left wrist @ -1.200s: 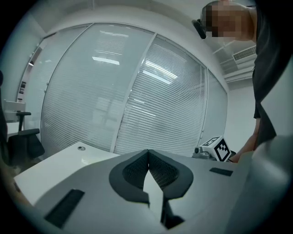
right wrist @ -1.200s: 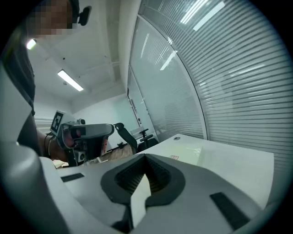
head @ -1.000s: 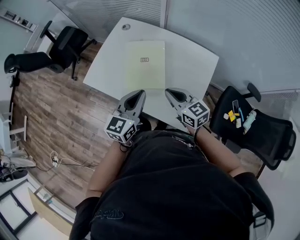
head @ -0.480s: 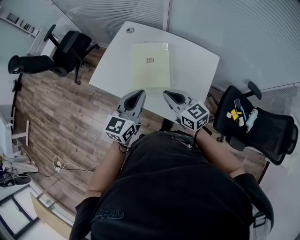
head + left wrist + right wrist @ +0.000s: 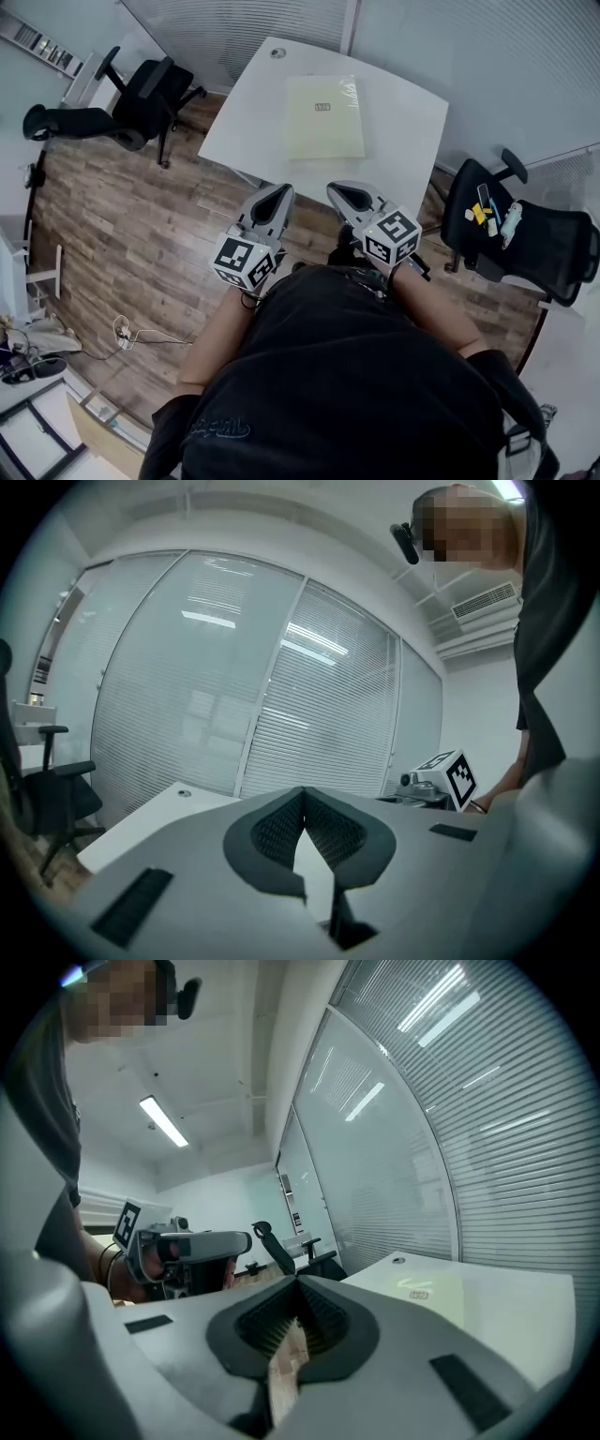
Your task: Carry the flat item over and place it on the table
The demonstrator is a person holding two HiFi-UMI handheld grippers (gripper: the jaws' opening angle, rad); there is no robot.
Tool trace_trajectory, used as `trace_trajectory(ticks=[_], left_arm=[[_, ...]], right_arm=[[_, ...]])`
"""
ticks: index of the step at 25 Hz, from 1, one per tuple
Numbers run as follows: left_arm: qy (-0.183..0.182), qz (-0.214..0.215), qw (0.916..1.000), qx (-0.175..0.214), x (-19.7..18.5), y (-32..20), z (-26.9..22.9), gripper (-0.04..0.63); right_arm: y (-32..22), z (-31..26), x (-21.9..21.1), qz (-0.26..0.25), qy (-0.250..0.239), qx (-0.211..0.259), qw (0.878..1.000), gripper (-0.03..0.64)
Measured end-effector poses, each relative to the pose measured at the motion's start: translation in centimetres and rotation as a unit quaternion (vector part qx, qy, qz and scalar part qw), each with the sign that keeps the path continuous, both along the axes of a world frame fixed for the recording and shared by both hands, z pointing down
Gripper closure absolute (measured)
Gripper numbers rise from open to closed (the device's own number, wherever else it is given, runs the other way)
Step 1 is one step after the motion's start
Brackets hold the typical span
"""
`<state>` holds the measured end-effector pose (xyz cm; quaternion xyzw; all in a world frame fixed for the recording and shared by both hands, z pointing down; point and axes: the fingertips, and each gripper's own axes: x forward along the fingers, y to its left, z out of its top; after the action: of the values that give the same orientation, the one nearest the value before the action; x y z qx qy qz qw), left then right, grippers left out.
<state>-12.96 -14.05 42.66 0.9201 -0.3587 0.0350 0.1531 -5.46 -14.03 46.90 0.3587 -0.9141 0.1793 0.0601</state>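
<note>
A pale yellow flat item [image 5: 324,116] with a small label lies flat on the white table [image 5: 244,131]; the right gripper view catches the flat item [image 5: 427,1293] too, far off on the table [image 5: 525,1316]. Both grippers are held close to the person's chest, well short of the table's near edge. The left gripper [image 5: 277,194] has its jaws together with nothing between them [image 5: 302,792]. The right gripper [image 5: 340,190] is shut too, jaw tips meeting [image 5: 297,1283], and holds nothing.
A black office chair [image 5: 141,94] stands left of the table on the wood floor [image 5: 122,234]. Another black chair [image 5: 520,239] at right carries several small objects [image 5: 492,216]. Slatted blinds over a glass wall run behind the table. Cables lie on the floor at lower left.
The table and flat item have slid up and to the right in the head view, so the person has drawn back from the table. Both grippers keep their pose, shut.
</note>
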Motion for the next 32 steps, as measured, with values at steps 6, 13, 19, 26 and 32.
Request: trace_trajectory(ticks=[6, 13, 19, 26, 32], left_arm=[[0.004, 0.02, 0.9998, -0.001, -3.1, 3.3, 0.2, 0.58], [0.019, 0.063, 0.9976, -0.019, -2.4, 7.3, 0.9, 0.58], [0.033, 0.086, 0.9955, -0.023, -0.1, 9.8, 1.1, 0.581], [0.033, 0.078, 0.9961, -0.025, 2.7, 11.6, 0.6, 0.581], [0.001, 0.07, 0.9975, -0.009, 6.5, 14.8, 0.6, 0.58]], right_arm=[[3.8, 0.1, -3.0, 0.029, 0.0, 0.0, 1.0, 0.595], [8.3, -0.3, -3.7, 0.056, 0.009, 0.001, 0.998, 0.595], [11.7, -0.4, -1.5, 0.077, 0.018, 0.002, 0.997, 0.595], [13.6, -0.4, 2.0, 0.074, 0.021, 0.002, 0.997, 0.595], [15.9, -1.1, 5.0, 0.05, 0.019, 0.009, 0.999, 0.595]])
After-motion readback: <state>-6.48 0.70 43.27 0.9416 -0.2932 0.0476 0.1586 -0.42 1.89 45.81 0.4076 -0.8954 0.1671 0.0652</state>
